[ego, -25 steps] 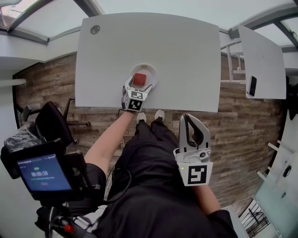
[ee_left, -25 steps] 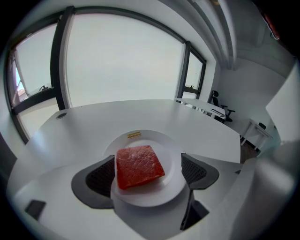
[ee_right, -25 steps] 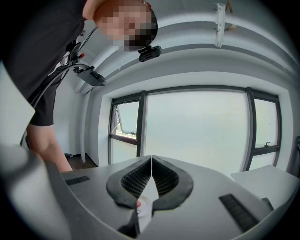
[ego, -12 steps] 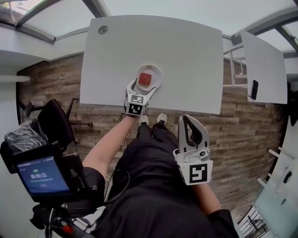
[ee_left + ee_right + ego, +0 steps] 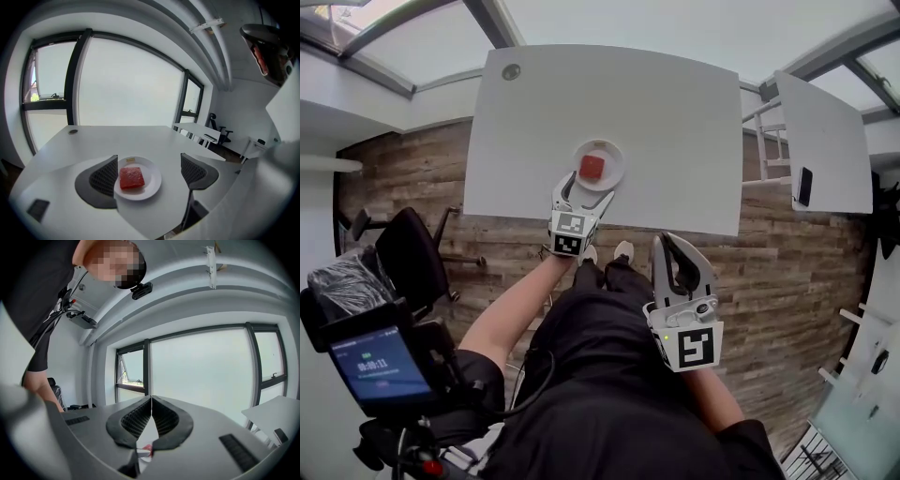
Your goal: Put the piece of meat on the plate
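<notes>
Your left claw (image 5: 587, 190) gapes wide and empty at the near edge of the white table (image 5: 675, 112), facing the white plate (image 5: 615, 154) where the red piece of meat (image 5: 592, 168) lies. Your right claw (image 5: 671, 246), pressed closed, hangs off the table.

Meat (image 5: 592, 168) on plate (image 5: 611, 153) — table's (image 5: 675, 122) near edge.

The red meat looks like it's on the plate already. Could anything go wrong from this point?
Two small risks, I'd guess. The open left claw hangs close to the plate, its jaws flanking the near rim. A crooked pull-back could clip that rim and jolt the meat. The plate also sits towards the table's front edge, so a hard tug that way might drag it off.
</notes>
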### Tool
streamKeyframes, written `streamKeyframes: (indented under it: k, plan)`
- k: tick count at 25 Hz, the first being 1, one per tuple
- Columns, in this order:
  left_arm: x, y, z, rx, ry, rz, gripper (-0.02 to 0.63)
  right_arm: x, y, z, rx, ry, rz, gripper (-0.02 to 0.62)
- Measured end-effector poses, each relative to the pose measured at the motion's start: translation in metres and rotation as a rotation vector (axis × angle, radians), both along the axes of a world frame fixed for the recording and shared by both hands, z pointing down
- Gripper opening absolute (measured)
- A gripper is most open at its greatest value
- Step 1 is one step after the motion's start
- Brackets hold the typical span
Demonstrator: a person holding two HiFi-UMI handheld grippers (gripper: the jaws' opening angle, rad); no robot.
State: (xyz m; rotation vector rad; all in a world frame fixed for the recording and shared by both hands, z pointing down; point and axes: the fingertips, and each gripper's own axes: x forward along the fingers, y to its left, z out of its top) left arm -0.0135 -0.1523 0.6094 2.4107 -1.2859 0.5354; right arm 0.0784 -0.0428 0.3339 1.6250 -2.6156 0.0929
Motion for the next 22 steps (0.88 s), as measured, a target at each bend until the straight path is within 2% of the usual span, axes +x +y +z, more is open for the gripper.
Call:
streamKeyframes:
  k: [11, 13, 22]
  plan:
    - [-0.005, 0.021, -0.046, 0.032, 0.053, -0.059, 0.426, 0.010, 0.004, -0.009, 0.016, -0.016, 0.006, 0.007]
    - [-0.006, 0.020, -0.054, 0.045, 0.070, -0.070, 0.390, 0.011, 0.001, -0.007, 0.015, -0.018, 0.005, 0.008]
    - [0.004, 0.028, -0.113, 0.115, 0.145, -0.081, 0.356, 0.013, -0.008, 0.004, -0.007, -0.018, 0.010, 0.006]
